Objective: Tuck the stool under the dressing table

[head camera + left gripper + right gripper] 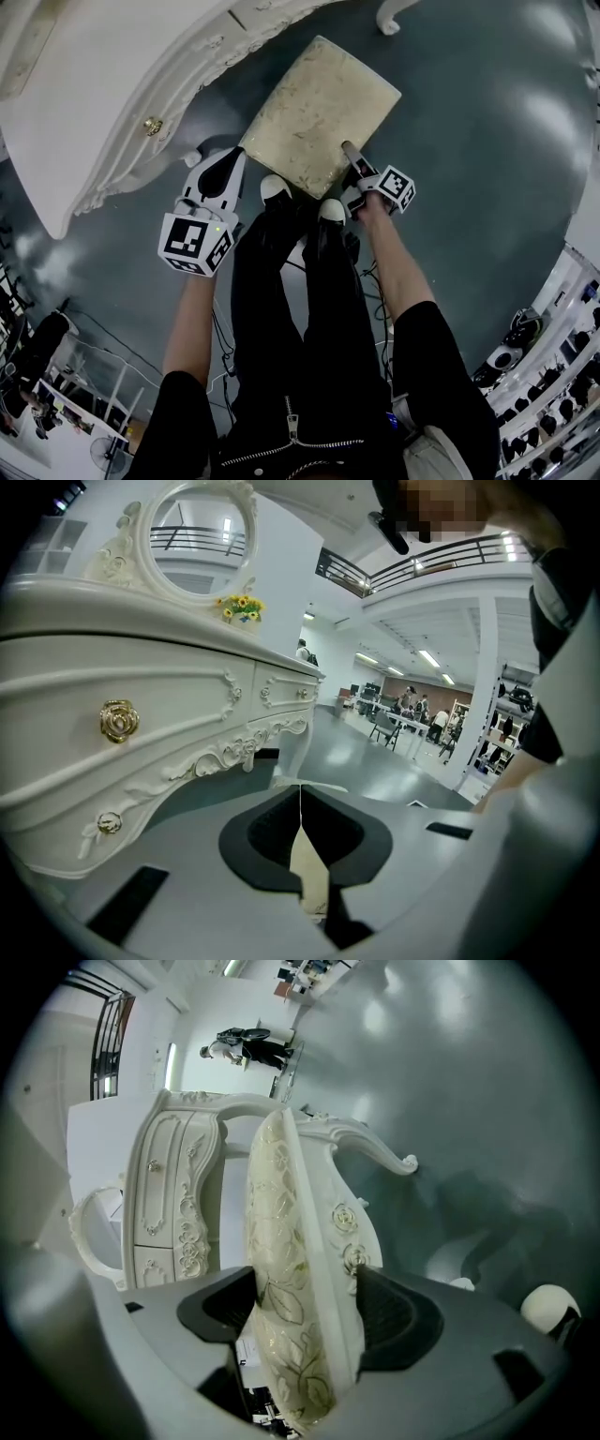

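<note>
Two grippers are set at the near edge of the stool (pixel 319 108), which stands just beside the dressing table (pixel 103 112). Its seat is clamped in the right gripper (pixel 352 161); the left gripper (pixel 232 161) is closed, at the seat's corner.

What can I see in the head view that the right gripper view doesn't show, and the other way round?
Only the head view: the person's shoes, the left gripper, a gold knob on the dressing table, and the stool with its whole seat seen from above.
Only the right gripper view: carved roses on the stool's side rail, and a distant person across the room.
Both: the stool, the dressing table, the dark floor, and the right gripper with the seat's edge between its jaws.
</note>
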The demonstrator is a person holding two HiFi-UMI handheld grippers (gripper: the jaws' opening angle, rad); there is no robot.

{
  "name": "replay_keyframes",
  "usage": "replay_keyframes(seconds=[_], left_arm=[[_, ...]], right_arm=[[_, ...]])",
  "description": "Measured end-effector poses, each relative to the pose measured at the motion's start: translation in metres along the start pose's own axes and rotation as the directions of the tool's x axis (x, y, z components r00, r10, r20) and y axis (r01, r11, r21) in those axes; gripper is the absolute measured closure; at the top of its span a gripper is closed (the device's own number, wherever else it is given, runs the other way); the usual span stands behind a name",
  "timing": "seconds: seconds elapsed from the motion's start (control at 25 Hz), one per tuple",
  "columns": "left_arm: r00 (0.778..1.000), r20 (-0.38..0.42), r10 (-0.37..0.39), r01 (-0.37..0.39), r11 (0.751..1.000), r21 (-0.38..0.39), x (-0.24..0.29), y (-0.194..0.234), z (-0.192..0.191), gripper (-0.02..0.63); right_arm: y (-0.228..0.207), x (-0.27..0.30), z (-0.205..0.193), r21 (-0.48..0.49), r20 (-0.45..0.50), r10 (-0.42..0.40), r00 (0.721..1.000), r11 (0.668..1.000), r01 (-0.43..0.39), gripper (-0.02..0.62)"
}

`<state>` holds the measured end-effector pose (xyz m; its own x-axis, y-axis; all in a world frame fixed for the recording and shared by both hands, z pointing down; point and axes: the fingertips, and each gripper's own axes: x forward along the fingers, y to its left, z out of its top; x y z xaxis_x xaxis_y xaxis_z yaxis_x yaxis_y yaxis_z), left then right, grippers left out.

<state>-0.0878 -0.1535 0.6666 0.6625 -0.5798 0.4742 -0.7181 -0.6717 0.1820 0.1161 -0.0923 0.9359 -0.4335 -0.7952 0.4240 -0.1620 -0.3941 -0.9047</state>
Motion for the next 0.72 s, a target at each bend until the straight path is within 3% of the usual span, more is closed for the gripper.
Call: replay_keyframes(seconds=[0.72], left_arm=[[0.994, 0.025, 0.108, -0.108, 0.994, 0.004, -0.010, 0.054, -0.018, 0.584]], right_arm=[[0.059, 0.116, 0.009, 0.084, 0.019, 0.160, 0.987, 0.983, -0.161, 0.281]])
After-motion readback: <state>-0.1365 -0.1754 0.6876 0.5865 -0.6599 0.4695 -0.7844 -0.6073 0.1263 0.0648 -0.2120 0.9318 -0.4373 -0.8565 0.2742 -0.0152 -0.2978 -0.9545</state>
